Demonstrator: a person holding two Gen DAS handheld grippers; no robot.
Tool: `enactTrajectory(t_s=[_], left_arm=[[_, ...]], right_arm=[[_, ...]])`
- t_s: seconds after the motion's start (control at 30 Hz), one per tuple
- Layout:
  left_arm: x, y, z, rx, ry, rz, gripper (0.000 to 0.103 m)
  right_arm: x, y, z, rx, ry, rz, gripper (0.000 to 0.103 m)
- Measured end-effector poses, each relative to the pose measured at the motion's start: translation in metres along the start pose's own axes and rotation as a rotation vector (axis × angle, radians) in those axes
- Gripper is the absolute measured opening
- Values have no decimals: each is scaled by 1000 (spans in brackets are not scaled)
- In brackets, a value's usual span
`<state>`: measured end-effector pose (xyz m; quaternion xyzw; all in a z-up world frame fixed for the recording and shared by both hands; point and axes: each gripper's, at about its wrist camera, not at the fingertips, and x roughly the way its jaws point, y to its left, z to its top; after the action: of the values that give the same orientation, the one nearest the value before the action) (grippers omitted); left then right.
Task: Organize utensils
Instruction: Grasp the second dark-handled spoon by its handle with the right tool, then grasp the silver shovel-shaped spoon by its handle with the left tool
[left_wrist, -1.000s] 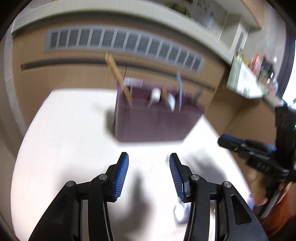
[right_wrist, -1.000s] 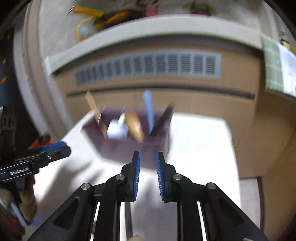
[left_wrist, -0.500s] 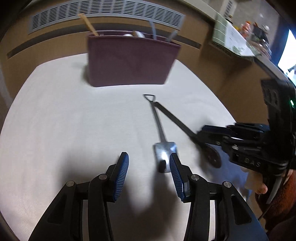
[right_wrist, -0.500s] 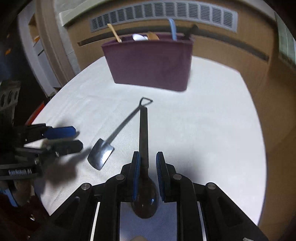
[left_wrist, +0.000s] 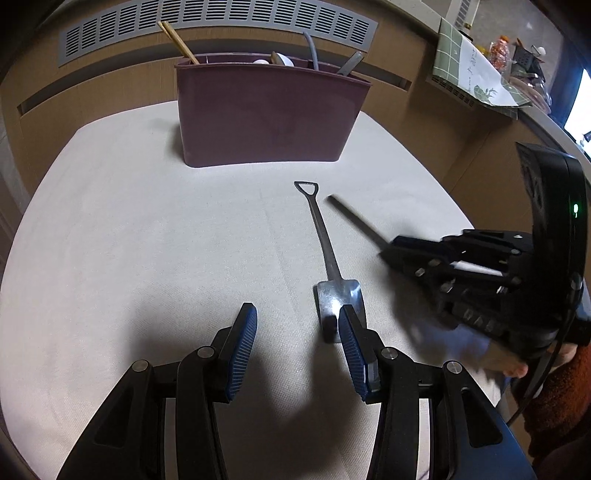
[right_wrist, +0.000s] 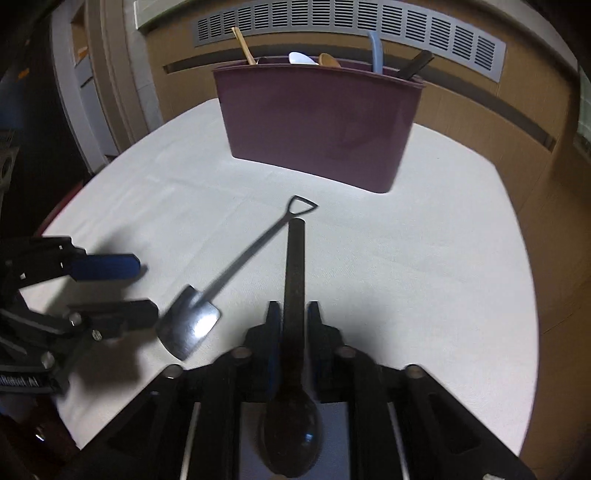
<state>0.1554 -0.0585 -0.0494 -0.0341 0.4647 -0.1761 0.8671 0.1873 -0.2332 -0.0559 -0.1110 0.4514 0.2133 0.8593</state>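
Observation:
A dark spoon lies on the white tablecloth, its bowl under my right gripper. The jaws are closing, and the pads sit against the handle between them. In the left wrist view that gripper shows at the right, with the spoon's handle sticking out. A metal shovel-shaped spoon lies flat beside it. My left gripper stands open, its right fingertip at the shovel blade. A maroon utensil holder stands at the back.
The holder carries chopsticks, a white spoon, a wooden spoon and two more handles. A wooden wall with a vent grille rises behind the table. A person's hand and orange sleeve are at the right.
Both grippers have come down toward the table. The right jaws went round the dark spoon's handle and narrowed onto it. The left gripper stayed open, now by the shovel spoon.

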Motion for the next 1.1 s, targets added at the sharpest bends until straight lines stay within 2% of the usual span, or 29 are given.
enactTrajectory(t_s=[0.13,0.2,0.43,0.6,0.67,0.8,0.93,1.0,1.1], left_arm=[[2,-3,1,0,11,-10,47],[3,-7,3,4,18,-23,47],[6,-36,10,53,31,-81,47],[18,-57,17,46,76,-198,47],[27,-59,15,36,110,-210,47],[25,-46,11,11,105,-192,47],[17,-8,12,-43,52,-65,45],[14,12,15,-88,36,-50,42],[14,41,26,-127,-3,85,42]], right_arm=[[-7,-33,-8,96,-6,-87,10],[-12,-51,-15,147,-8,-101,10],[-31,-78,-29,264,-41,-8,13],[-39,-85,-35,327,-71,-1,15],[-38,-84,-37,326,-63,-11,15],[-36,-84,-41,326,-55,-21,15],[-37,-83,-41,319,-62,-17,15],[-38,-79,-40,305,-66,-23,15],[-36,-76,-39,286,-63,-27,15]])
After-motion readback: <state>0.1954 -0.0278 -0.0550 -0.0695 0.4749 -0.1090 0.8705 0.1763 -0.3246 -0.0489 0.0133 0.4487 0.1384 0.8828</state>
